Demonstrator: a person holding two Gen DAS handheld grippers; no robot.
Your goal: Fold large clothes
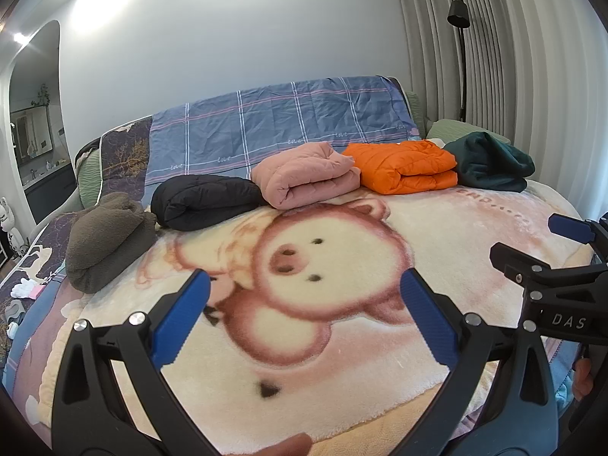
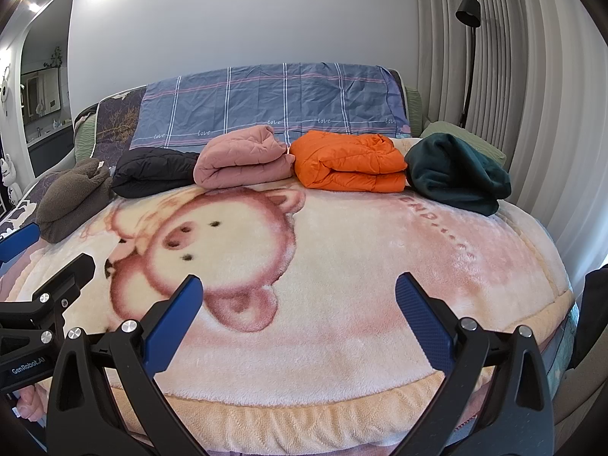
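Observation:
Several folded garments lie in a row at the far side of the bed: a brown fleece (image 1: 108, 241) (image 2: 72, 197), a black padded jacket (image 1: 203, 201) (image 2: 152, 173), a pink quilted one (image 1: 304, 178) (image 2: 241, 161), an orange puffer (image 1: 406, 165) (image 2: 347, 161) and a dark green one (image 1: 490, 161) (image 2: 456, 171). My left gripper (image 1: 304, 285) hovers open over the pig-print blanket (image 1: 342, 372) (image 2: 342, 342), holding nothing. My right gripper (image 2: 298, 290) is open too, empty, over the blanket's near edge. Each gripper shows at the side of the other's view, the right gripper (image 1: 532, 243) apart from the left gripper (image 2: 49, 245).
A blue plaid sheet (image 1: 288, 121) (image 2: 266, 102) covers the headboard. A black floor lamp (image 1: 461, 57) (image 2: 471, 53) stands by grey curtains (image 1: 524, 76) at the right. An arched mirror (image 1: 36, 114) is at the left. Small items lie on the floor (image 1: 22, 292) left of the bed.

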